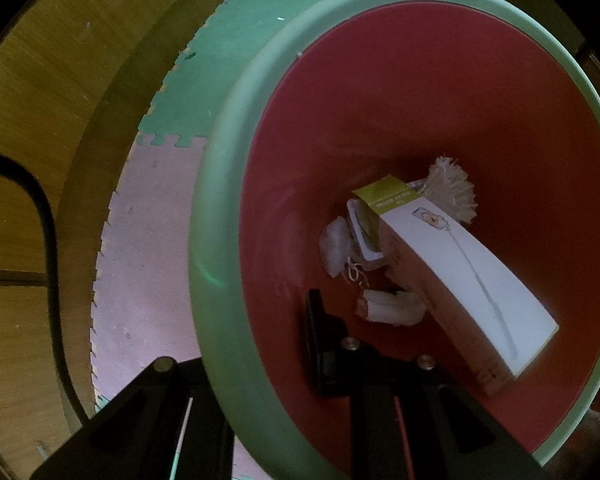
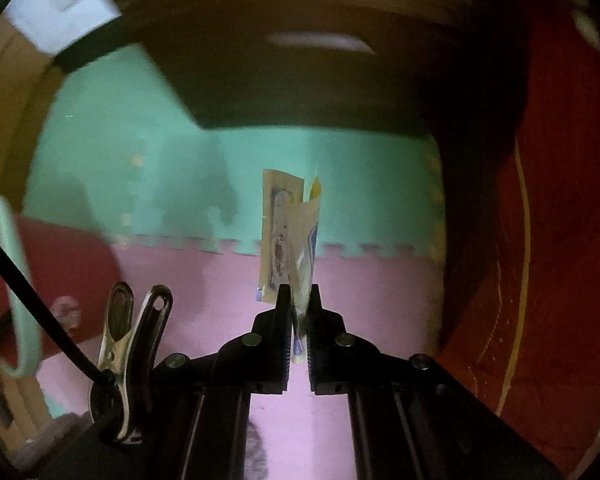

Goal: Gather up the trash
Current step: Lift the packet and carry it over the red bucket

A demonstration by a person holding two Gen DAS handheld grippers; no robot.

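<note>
A bin with a mint-green rim (image 1: 219,160) and a red inside fills the left wrist view. My left gripper (image 1: 255,344) is shut on its rim, one finger (image 1: 320,332) inside and the other outside. In the bin lie a long white box (image 1: 460,264) with an olive end, crumpled tissues (image 1: 336,248) and a pale straw-like tuft (image 1: 452,188). In the right wrist view my right gripper (image 2: 300,294) is shut on a yellowish printed wrapper (image 2: 283,224), which sticks up past the fingertips, well above the foam mat. The bin (image 2: 15,280) shows blurred at that view's left edge.
Green foam mat (image 2: 139,160) and pink foam mat (image 2: 380,292) cover the floor, with wooden floor (image 1: 39,80) beyond. A black cable (image 1: 39,208) lies on the wood. A red rug (image 2: 560,240) borders the mats on the right. A dark furniture edge (image 2: 300,80) is beyond them.
</note>
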